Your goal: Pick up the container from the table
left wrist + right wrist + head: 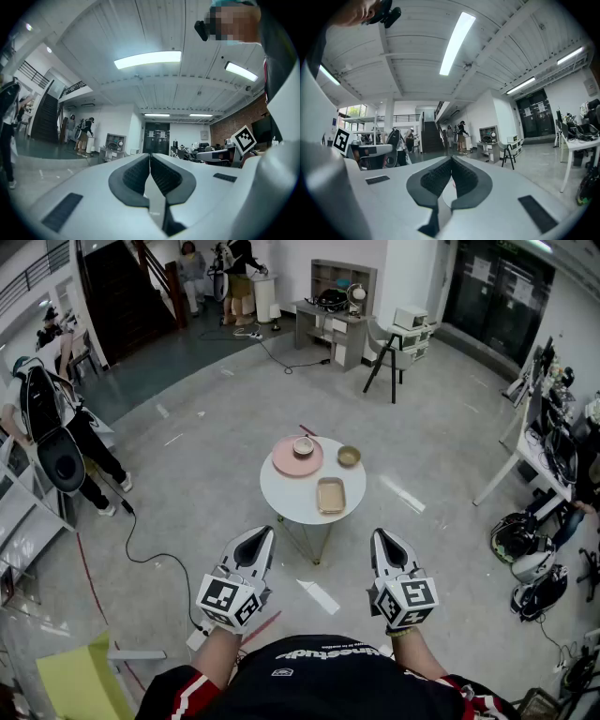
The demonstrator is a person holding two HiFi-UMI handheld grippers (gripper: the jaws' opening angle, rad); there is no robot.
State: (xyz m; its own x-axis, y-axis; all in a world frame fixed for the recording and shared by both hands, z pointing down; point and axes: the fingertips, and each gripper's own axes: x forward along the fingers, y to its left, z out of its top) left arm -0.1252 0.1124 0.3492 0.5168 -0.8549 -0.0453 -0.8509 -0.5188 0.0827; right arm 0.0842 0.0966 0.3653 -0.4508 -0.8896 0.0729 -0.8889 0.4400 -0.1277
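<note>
Pointing forward at the bottom of the head view, the white plastic left tongs (262, 532) and the matching right tongs (381, 533) are held level, side by side and well apart. Each carries a cube with black-and-white square markers at its rear. Both are pressed together with nothing between them: in each gripper view the dark ribbed pads meet at the tip. Neither touches anything on the bench. A yellow-green chair (80, 676) stands beside the person at the lower left.

Just beyond the tips of the tongs, a small round white bench (281, 498) stands on thin legs on the grey polished floor (187, 456). The shallow rectangular tan container (330, 495) lies on the near right part of the bench top, apart from both tongs. Behind it to the left sits a round pink plate (286, 465) with a small pale bowl (303, 446) on it. Just right of the plate is a small round tan bowl (349, 456).

A thin black cable (141, 545) trails over the floor to the left of the bench. Rounded helmets (516, 538) lie by a white desk at the right. Farther back stand a grey shelved desk (328, 320) and a dark staircase (122, 287), with people standing near it.
</note>
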